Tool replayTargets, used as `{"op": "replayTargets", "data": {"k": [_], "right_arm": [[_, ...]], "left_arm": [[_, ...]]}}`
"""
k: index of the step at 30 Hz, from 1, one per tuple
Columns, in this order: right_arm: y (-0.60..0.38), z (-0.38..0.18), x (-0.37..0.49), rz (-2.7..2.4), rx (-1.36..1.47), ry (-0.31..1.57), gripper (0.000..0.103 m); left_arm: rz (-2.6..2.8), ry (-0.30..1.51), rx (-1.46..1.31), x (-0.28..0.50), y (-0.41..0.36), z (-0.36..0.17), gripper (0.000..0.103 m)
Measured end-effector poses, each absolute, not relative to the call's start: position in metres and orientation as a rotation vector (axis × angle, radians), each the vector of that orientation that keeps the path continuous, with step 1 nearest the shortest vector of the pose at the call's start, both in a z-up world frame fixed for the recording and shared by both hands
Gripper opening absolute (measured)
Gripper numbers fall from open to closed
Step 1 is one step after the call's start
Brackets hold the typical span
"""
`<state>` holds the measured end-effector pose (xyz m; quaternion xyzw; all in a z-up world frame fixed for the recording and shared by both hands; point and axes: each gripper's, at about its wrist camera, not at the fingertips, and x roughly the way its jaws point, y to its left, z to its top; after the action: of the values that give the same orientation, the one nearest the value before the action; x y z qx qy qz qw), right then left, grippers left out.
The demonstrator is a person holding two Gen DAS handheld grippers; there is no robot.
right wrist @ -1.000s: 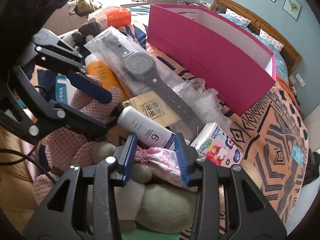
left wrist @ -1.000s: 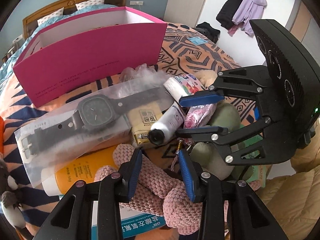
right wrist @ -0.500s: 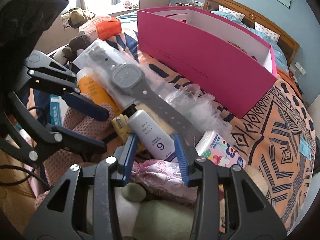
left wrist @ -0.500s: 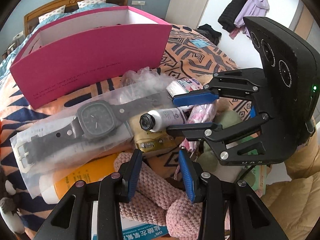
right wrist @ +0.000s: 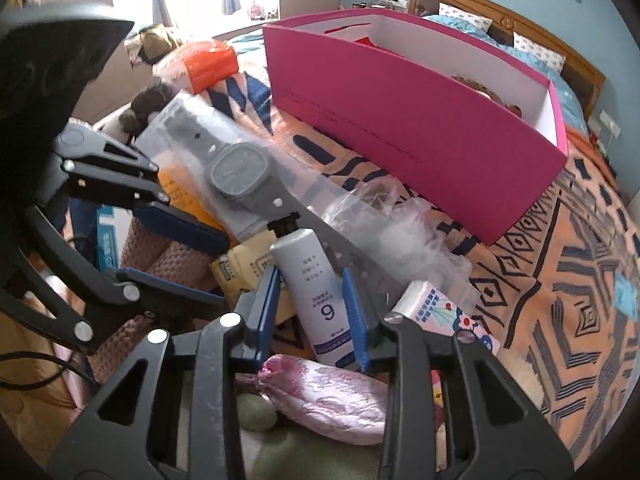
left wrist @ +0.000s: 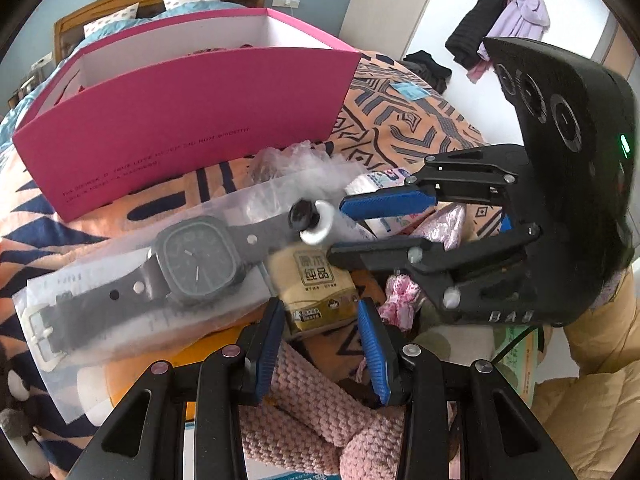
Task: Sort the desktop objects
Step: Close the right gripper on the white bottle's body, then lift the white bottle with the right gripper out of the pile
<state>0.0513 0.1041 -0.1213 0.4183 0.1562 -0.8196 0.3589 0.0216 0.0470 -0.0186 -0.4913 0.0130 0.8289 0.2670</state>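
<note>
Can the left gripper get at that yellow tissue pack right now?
Probably yes. The left gripper is open and empty, and the yellow tissue pack lies just ahead of its fingertips with its near end uncovered. The right gripper, holding the white tube, crowds the far end.

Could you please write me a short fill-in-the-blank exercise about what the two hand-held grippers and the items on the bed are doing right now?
1. The right hand-held gripper is shut on a white tube printed with the digit ____.
2. The watch lies sealed inside a clear ____ bag.
3. The big open box behind the pile is coloured ____.
4. The left hand-held gripper holds nothing and its jaws are ____.

Missing words: 6; plastic; pink; open
</note>
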Motion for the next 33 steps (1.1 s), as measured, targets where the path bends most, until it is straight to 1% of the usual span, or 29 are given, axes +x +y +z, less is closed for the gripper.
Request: {"op": "replayTargets", "data": {"k": [5, 8, 10, 17, 18, 21, 33], "right_arm": [[0.124, -0.12, 0.028, -2.12, 1.154, 0.163, 0.034], [0.126, -0.124, 0.019, -2.102, 1.19, 0.099, 0.034], [0.125, -0.127, 0.016, -2.089, 1.21, 0.082, 0.035], [0.117, -0.127, 0.014, -2.07, 1.209, 0.158, 0.035], [0.116, -0.127, 0.013, -2.066, 1.21, 0.169, 0.032], [0.118, -0.129, 0.013, -2.069, 1.204, 0.17, 0.03], [0.147, -0.116, 0.012, -2.116, 1.156, -0.125, 0.028]], "left_arm": [[2.238, 0.054, -1.317, 0.013, 0.054, -0.016, 0.039], [2.244, 0.082, -1.296, 0.008, 0.061, -0.013, 0.039], [2.238, 0.086, -1.3, 0.004, 0.064, -0.014, 0.039], [2.208, 0.072, -1.291, -0.004, 0.069, -0.017, 0.039], [2.206, 0.069, -1.291, -0.004, 0.069, -0.017, 0.039], [2.201, 0.049, -1.291, -0.006, 0.069, -0.019, 0.039], [2.174, 0.006, -1.293, -0.014, 0.08, -0.025, 0.039]]}}
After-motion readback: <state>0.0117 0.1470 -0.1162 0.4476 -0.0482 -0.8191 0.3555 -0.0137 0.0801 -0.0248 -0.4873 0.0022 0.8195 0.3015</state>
